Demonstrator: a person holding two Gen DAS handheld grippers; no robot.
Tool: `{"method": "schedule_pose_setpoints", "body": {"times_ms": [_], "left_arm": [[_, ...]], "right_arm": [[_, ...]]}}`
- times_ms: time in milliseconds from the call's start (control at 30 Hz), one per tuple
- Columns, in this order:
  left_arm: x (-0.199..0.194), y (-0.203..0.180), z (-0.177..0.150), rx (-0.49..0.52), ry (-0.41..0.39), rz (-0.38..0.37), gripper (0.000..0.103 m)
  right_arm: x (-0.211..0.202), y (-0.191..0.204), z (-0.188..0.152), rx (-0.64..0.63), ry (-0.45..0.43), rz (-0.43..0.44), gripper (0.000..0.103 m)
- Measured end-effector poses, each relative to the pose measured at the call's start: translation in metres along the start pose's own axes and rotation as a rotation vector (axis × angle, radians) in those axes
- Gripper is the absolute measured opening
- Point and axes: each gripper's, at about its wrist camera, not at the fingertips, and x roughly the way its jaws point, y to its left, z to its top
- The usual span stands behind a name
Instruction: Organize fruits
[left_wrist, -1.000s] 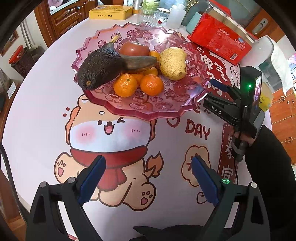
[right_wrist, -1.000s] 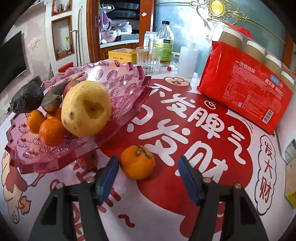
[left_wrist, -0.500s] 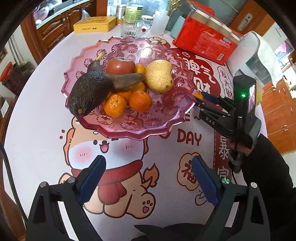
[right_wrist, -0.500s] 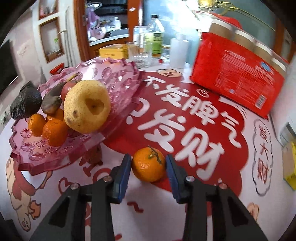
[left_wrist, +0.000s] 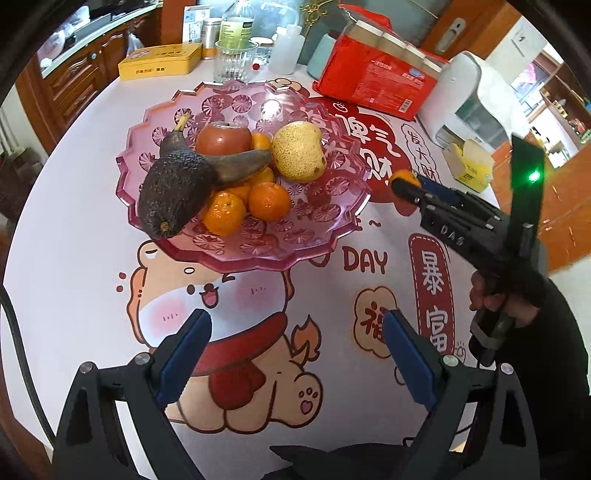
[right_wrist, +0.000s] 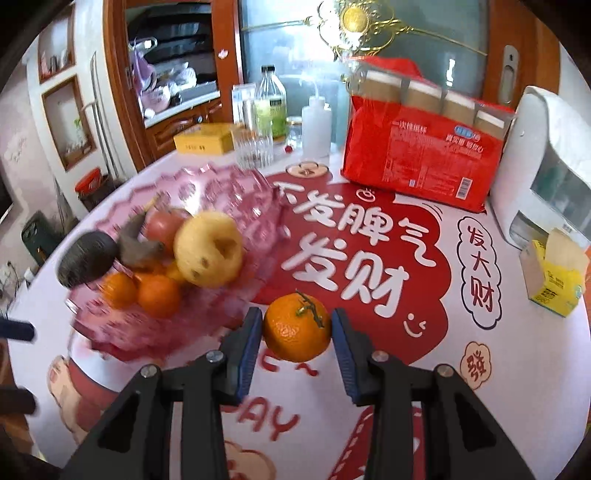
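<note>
My right gripper (right_wrist: 297, 328) is shut on a tangerine (right_wrist: 297, 328) with a green stem, held above the table just right of the pink fruit dish (right_wrist: 236, 192). From the left wrist view the same tangerine (left_wrist: 405, 177) shows at the tip of the right gripper (left_wrist: 406, 184), off the dish's right rim. The pink dish (left_wrist: 332, 229) holds an avocado (left_wrist: 173, 194), a dark banana (left_wrist: 236, 166), a red apple (left_wrist: 223, 138), a yellow pear (left_wrist: 299, 151) and several tangerines (left_wrist: 269, 201). My left gripper (left_wrist: 295, 354) hangs open over the cartoon tablecloth, nothing between its fingers.
At the back of the round table stand a red pack of paper cups (right_wrist: 424, 155), a glass (right_wrist: 254, 146), bottles (right_wrist: 271, 107), a yellow tin (right_wrist: 205, 142) and a white appliance (right_wrist: 546, 170). A small yellow box (right_wrist: 554, 273) sits at the right. A hand (left_wrist: 495, 299) grips the right tool.
My right gripper closed on the tangerine that lay on the table and lifted it off the cloth. The left gripper stayed open; its view rolled a little.
</note>
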Motion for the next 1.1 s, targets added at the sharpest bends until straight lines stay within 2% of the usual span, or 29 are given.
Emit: {"method": "schedule_pose_setpoints", "body": {"times_ms": [167,367,500,633,700,767,800,933,1100], "left_arm": [[-0.01,0.014,-0.001,0.042,-0.003,-0.034,0.093],[-0.015,0.032,-0.001,0.065,-0.005,-0.103,0.093],[-0.016,0.045,-0.005,0.045,-0.008,-0.161,0.093],[-0.02,0.059,-0.012,-0.009,-0.026,-0.198,0.093],[-0.025,0.065,-0.015,-0.034,-0.047,-0.201,0.093],[-0.032,0.069,-0.017,-0.059,-0.076,-0.204,0.093],[-0.036,0.072,-0.019,-0.076,-0.09,-0.208,0.093],[-0.054,0.081,-0.026,-0.158,-0.166,-0.179,0.093],[-0.078,0.078,-0.041,-0.232,-0.243,-0.069,0.093]], "right_arm": [[-0.015,0.025,0.007,0.069,-0.012,0.049,0.039],[-0.016,0.058,0.01,0.143,0.004,0.051,0.039],[-0.009,0.072,0.011,0.213,0.032,0.044,0.039],[-0.005,0.088,0.013,0.199,0.06,0.029,0.04],[-0.007,0.094,0.014,0.195,0.069,0.035,0.046],[-0.013,0.098,0.016,0.183,0.062,0.039,0.058],[-0.016,0.101,0.016,0.17,0.056,0.041,0.058],[-0.025,0.108,0.012,0.137,0.036,0.067,0.058],[-0.035,0.117,-0.001,0.096,0.062,0.193,0.058]]}}
